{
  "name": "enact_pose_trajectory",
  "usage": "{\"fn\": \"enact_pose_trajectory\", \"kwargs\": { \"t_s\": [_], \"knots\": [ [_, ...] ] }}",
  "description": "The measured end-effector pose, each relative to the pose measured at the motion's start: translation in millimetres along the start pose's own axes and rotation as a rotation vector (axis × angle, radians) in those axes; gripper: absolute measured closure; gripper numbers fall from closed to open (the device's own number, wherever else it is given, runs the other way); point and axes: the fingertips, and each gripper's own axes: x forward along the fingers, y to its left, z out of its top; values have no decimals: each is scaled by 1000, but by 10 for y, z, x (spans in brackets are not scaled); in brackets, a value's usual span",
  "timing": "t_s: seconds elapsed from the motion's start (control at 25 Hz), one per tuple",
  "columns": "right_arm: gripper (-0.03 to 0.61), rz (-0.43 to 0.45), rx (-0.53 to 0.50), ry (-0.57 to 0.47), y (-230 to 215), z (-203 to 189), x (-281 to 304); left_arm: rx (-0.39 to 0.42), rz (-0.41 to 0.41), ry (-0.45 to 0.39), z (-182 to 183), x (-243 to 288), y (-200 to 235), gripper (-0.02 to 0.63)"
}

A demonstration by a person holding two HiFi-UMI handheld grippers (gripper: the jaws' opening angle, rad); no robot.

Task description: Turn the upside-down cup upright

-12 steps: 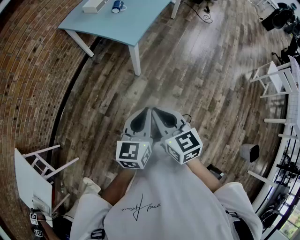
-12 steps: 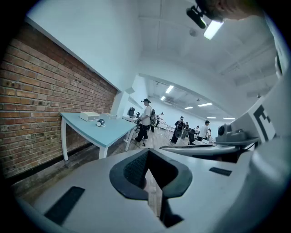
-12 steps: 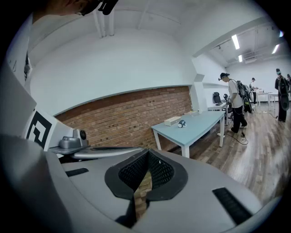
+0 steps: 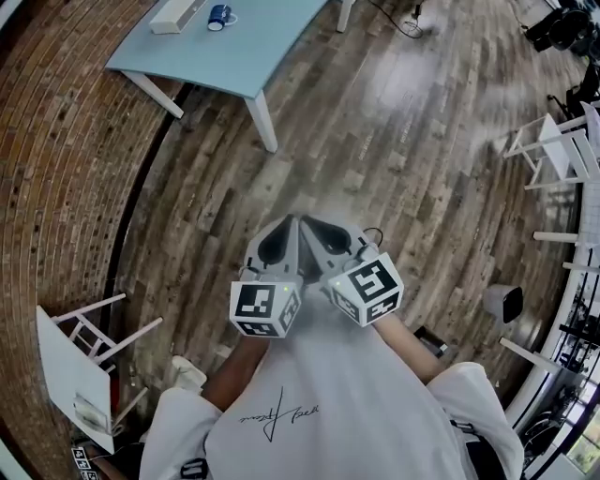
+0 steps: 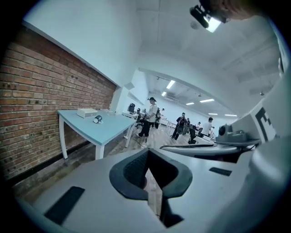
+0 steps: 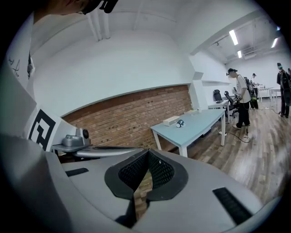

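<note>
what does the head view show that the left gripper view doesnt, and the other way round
Only the head view: the person's white shirt and a white chair. Only the left gripper view: people standing far down the room and ceiling lights. Both: the left gripper, shut and empty, and the blue table with the cup and a white box on it.

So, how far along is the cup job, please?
Nothing looks done: the cup sits on the blue table beside a white box, far off. Nothing is in hand: left claw and right claw are shut and empty. Approaching, gripping and turning it upright all remain.
</note>
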Motion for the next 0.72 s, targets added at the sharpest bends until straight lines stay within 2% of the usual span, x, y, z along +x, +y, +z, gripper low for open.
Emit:
{"fn": "enact_pose_trajectory", "kwargs": {
  "t_s": [0.32,0.56,0.72],
  "knots": [
    [558,26,33,-34,-522,129,-182,29,0,-9,110,455,-297,604],
    [558,29,74,-43,-916,134,-396,3,29,-1,99,734,-494,604],
    [558,64,103,-46,-1055,87,-504,5,35,16,66,841,-597,604]
  ]
}}
